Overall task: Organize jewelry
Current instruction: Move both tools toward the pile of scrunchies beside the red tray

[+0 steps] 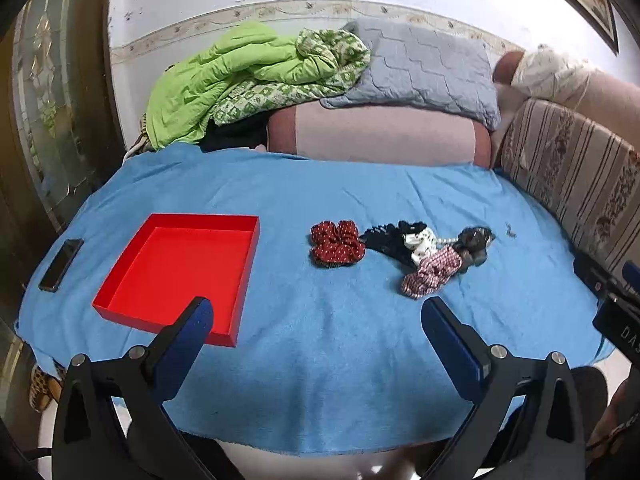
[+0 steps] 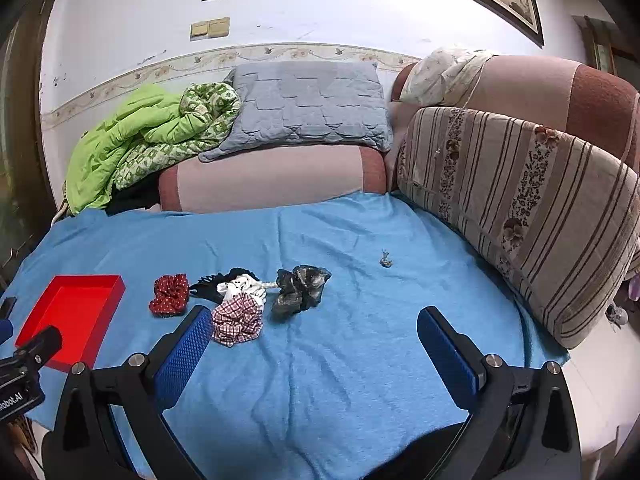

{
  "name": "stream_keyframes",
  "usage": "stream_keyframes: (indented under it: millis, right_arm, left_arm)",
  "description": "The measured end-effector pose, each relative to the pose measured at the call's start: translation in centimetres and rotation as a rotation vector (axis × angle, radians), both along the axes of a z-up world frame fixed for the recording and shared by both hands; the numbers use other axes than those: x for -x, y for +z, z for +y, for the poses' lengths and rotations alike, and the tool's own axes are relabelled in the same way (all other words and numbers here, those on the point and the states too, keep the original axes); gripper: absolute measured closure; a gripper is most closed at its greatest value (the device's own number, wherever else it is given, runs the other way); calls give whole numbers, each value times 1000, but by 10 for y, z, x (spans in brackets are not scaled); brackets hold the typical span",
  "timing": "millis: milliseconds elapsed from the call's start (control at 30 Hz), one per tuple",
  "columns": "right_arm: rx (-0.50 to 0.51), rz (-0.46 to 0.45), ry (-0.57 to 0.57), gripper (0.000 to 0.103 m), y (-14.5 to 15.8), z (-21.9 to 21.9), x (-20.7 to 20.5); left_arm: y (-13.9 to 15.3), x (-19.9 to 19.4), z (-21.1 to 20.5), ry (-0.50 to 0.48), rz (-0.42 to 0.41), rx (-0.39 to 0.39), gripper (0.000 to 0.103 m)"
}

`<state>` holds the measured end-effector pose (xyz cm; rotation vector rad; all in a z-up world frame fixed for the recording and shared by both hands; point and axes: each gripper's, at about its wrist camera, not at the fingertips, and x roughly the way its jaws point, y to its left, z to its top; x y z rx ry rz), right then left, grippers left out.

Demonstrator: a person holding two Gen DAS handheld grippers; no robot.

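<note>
Between red tray (image 1: pixel 176 276) and scrunchies (image 1: pixel 400 248), both grippers (image 1: pixel 316 316) (image 2: pixel 314 326) hover released; phone (image 1: pixel 61 265) beside tray.

Both wrist views look forward, low over the blue cloth (image 1: pixel 320 360); both share the red tray (image 1: pixel 176 268), left of frame.

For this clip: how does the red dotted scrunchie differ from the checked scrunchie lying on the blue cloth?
The red dotted scrunchie is dark red with small white dots; the checked scrunchie is a red-and-white check, paler overall. The dotted one lies by itself, nearest the red tray; the checked one is bunched against the black and white hair pieces. The checked one lies closer to the cameras. Both are gathered fabric rings resting on the blue cloth, outside the tray, ungripped.
</note>
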<state>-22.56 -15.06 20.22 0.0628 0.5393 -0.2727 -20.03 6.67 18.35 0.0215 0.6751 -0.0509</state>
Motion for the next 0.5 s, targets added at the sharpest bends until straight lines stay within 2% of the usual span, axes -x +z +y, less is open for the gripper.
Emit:
stream_keyframes:
  millis: [200,500]
  right_arm:
    - [-34,20,-3,0,-9,-9,-8]
    - [-66,88,16,0,-36,-14,-29]
  left_arm:
    - [-7,-7,-2,-17,13,-21,0]
    - [-29,-33,0,-23,90,-34,0]
